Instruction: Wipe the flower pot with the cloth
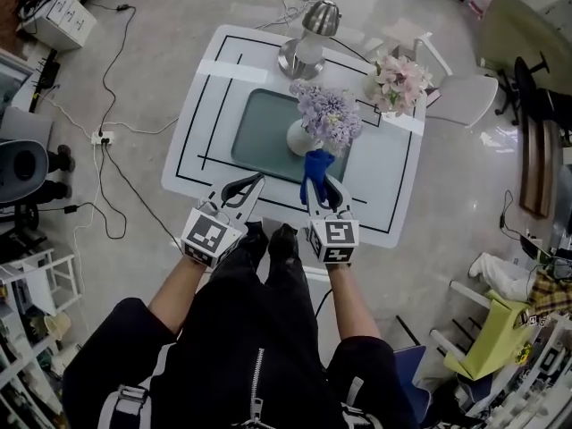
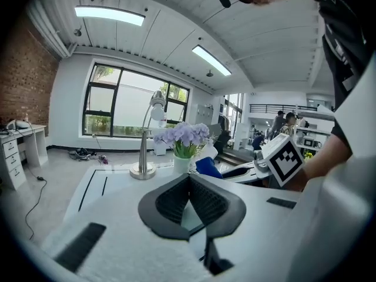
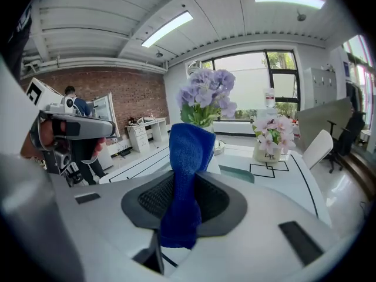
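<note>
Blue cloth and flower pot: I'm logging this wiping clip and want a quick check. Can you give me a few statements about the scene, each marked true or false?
1. The right gripper is shut on the blue cloth. True.
2. The left gripper holds a second cloth. False: its jaws are together with nothing between them.
3. The white pot of purple flowers stands on the green mat. True.
4. The desk lamp lies tipped over. False: it stands upright on its round base at the table's far edge.
5. The pink flowers share that white pot. False: they sit in a separate pot, off the mat.
</note>
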`<state>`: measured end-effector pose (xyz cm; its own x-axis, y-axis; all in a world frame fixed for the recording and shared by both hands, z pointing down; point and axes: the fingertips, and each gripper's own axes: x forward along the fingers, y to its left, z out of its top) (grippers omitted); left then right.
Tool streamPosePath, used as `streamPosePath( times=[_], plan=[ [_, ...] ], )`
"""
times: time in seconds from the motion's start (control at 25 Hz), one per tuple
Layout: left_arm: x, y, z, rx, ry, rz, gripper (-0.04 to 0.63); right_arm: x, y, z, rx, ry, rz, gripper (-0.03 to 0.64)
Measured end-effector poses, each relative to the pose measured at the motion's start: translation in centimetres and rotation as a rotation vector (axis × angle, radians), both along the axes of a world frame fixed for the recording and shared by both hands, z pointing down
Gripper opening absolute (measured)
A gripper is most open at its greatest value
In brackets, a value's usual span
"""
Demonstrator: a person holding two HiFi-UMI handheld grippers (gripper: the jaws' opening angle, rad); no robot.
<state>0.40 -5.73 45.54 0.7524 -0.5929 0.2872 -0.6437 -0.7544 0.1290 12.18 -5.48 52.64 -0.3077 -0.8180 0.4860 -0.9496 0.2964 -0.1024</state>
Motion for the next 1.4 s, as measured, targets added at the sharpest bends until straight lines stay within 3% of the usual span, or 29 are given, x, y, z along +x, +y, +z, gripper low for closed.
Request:
streamPosePath(
  times=[0.52, 0.88, 1.08, 1.24, 1.4],
  plan=[
    [-1.5, 1.3, 1.8, -0.061, -0.063, -0.093, 0.006, 2.4, -4.4, 3.9, -0.082, -0.001, -0.045, 0.1],
    [-2.3, 1.4, 2.2, -0.089, -0.101, -0.126, 0.006, 3.0, -3.3, 7.7, -0.182, 0.008, -0.066, 0.098],
    [-1.4, 1.4, 2.4, -0.098, -0.105, -0.131, 0.006, 5.0, -4.5, 5.0, -0.132, -0.073, -0.051, 0.098],
    [-0.3, 1.1, 2.2, -0.094, -0.106, -0.14, 0.006, 5.8, -8.0, 1.7, -0.05, -0.083, -0.154, 0.099],
    [0.4, 0.8, 2.0, -0.094, -0.1, -0.168, 0.006, 3.6, -10.1, 0.0, -0.017, -0.056, -0.341, 0.098]
  ],
)
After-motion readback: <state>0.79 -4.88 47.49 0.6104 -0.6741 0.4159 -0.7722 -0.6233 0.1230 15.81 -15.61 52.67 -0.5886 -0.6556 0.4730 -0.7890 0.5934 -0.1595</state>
